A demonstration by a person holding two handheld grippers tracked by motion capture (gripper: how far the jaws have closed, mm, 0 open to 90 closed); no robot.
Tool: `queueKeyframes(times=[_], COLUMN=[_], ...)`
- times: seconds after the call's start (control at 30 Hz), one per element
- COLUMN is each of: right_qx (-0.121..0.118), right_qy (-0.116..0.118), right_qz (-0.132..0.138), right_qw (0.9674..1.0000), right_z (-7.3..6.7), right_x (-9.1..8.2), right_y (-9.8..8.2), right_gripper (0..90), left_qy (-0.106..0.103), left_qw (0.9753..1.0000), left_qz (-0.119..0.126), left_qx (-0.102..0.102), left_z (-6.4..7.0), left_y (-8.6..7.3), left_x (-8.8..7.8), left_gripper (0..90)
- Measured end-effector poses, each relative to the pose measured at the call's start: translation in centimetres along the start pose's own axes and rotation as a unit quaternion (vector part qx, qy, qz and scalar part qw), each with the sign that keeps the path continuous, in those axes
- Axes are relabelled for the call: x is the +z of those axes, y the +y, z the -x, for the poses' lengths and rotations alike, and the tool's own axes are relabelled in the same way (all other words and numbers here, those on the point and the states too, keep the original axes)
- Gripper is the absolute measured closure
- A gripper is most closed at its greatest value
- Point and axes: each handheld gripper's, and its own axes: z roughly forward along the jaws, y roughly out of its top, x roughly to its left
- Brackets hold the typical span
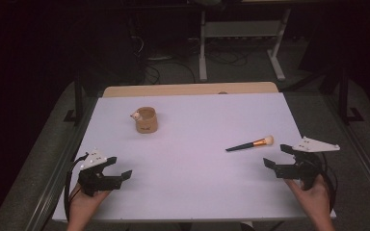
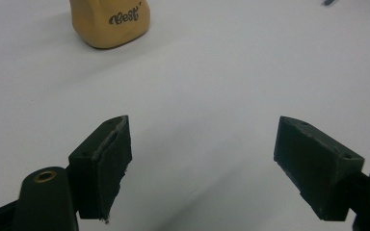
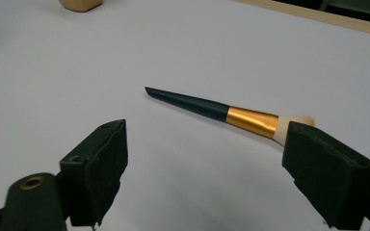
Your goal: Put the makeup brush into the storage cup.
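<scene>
A tan cup with dark lettering stands upright on the white table, left of centre toward the back; its lower part shows as the cup in the left gripper view. A makeup brush with a dark handle, gold ferrule and pale bristles lies flat at the right; the brush lies just beyond the right gripper's jaws. My left gripper rests open near the front left, nothing between its jaws. My right gripper is open at the front right, just short of the brush.
A wooden strip runs along the table's far edge. Beyond it on the dark floor stand a white desk frame and cables. Metal rails flank the table on both sides.
</scene>
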Motion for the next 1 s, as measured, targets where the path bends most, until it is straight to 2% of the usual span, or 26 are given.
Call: queueKeyframes(times=[0.27,0.33,0.37,0.5,0.63,0.7,0.77,0.83,0.9,0.93,0.97,1.0], right_qx=[-0.024,-0.03,-0.045,-0.056,-0.082,-0.095,-0.113,-0.115,-0.125,-0.132,-0.132,-0.141], right_qy=[0.015,0.023,0.029,0.035,0.049,0.051,0.064,0.067,0.075,0.087,0.087,0.093], right_qz=[-0.025,-0.039,-0.056,-0.076,-0.117,-0.125,-0.141,-0.146,-0.154,-0.165,-0.165,-0.171], right_qw=[0.9993,0.9985,0.997,0.9949,0.9885,0.9863,0.9814,0.9804,0.9771,0.9736,0.9736,0.9708], right_z=[1.2,1.5,1.8,2.2,3.0,3.2,3.4,3.4,3.5,3.6,3.6,3.7], right_x=[1.0,1.6,2.1,2.9,4.1,4.5,5.3,5.5,6.0,6.6,6.6,7.0], right_y=[2.7,3.6,4.5,5.5,7.1,7.7,9.0,9.2,9.9,10.5,10.5,10.8], right_gripper=[13.7,13.7,13.8,13.7,13.8,13.9,14.0,14.0,14.0,14.0,14.0,14.2], left_qy=[0.0,0.001,0.001,0.002,0.003,0.004,0.005,0.005,0.005,0.005,0.006,0.005], left_qw=[1.0,1.0,1.0,1.0,1.0,1.0,1.0,1.0,0.9999,0.9999,0.9999,0.9999], left_qz=[0.002,0.002,0.007,0.005,0.006,0.005,0.005,0.005,0.008,0.008,0.009,0.009], left_qx=[0.005,0.002,0.0,-0.001,-0.002,-0.001,0.0,0.0,-0.003,-0.003,-0.004,-0.004], left_z=[0.3,0.4,0.4,0.4,0.3,0.2,0.2,0.1,0.1,0.1,0.1,0.1], left_y=[0.2,0.2,0.2,0.3,0.2,0.2,0.2,0.2,0.2,0.2,0.2,0.2], left_x=[0.1,0.1,0.1,0.0,0.0,0.0,0.0,0.0,0.0,0.0,0.0,0.0], left_gripper=[20.3,20.3,20.3,20.3,20.4,20.4,20.4,20.4,20.4,20.4,20.4,20.4])
